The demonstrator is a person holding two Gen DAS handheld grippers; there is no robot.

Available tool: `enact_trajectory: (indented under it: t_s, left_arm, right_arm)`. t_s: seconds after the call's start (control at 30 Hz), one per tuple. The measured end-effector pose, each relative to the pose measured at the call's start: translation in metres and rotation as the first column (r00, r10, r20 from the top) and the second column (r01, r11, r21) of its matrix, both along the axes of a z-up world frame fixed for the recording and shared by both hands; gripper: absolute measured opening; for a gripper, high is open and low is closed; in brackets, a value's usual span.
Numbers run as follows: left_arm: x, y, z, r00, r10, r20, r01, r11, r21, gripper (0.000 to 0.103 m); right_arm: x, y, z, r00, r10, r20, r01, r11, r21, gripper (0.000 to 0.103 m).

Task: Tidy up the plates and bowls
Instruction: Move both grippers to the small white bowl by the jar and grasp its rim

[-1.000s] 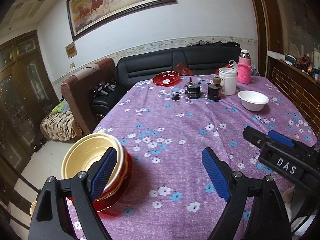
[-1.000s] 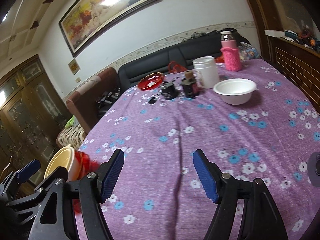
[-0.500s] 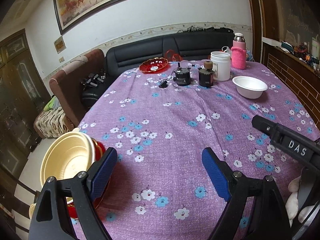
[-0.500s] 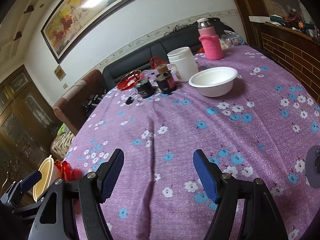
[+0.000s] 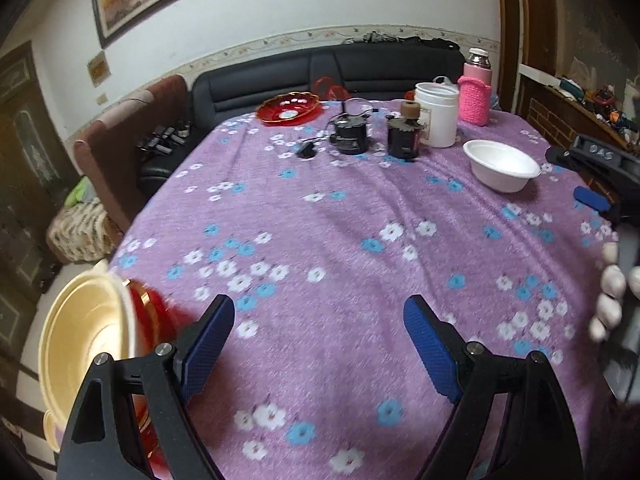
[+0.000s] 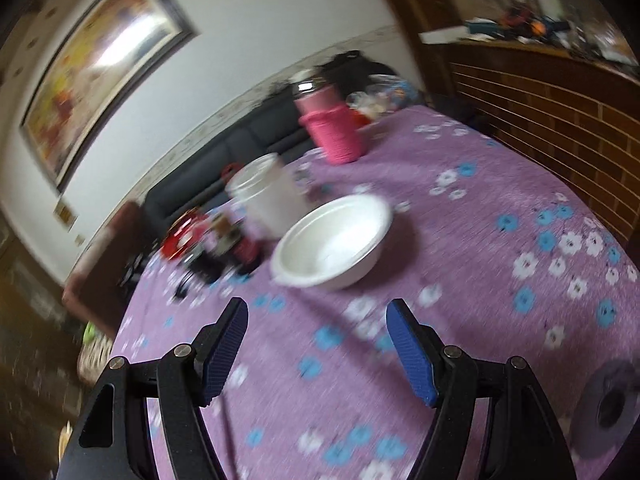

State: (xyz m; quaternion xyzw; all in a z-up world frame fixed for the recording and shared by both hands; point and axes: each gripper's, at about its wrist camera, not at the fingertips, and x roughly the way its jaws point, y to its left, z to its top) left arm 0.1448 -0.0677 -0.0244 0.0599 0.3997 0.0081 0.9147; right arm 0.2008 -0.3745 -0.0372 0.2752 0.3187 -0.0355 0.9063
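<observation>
Open tablecloth (image 5: 340, 220) ahead, white bowl (image 6: 334, 240) unobstructed, jars (image 5: 402, 136) behind

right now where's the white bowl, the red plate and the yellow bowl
white bowl (image 5: 503, 166): left wrist view, inside of the bowl
red plate (image 5: 289, 108): left wrist view, middle of the plate
yellow bowl (image 5: 86, 342): left wrist view, inner wall

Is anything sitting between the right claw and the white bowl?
Nothing visible. Only bare purple tablecloth lies between the open right claw and the white bowl; the white jar stands behind the bowl.
</observation>
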Motion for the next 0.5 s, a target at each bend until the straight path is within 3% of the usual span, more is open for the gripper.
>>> enact_trajectory:
  t_s: [0.13,0.33,0.4,0.5]
  left_arm:
    - [0.033,-0.011,0.019,0.999,-0.035,0.005,0.035,0.999,-0.026,0.086]
    - [0.097,-0.031,0.054,0.997,-0.074,0.001,0.073,0.989,-0.131,0.086]
    - [0.119,-0.041,0.056,0.997,-0.074,-0.013,0.072,0.987,-0.141,0.086]
    - [0.151,-0.061,0.052,0.996,-0.082,-0.039,0.076,0.987,-0.143,0.086]
  right_arm:
    - [0.030,-0.024,-0.004,0.998,-0.057,-0.006,0.057,0.998,0.018,0.076]
    - [0.059,-0.052,-0.014,0.995,-0.102,0.012,0.100,0.989,0.106,0.076]
    - [0.066,-0.058,-0.020,0.995,-0.095,0.009,0.094,0.989,0.115,0.065]
    - [0.077,-0.067,-0.028,0.997,-0.080,0.006,0.079,0.992,0.096,0.057]
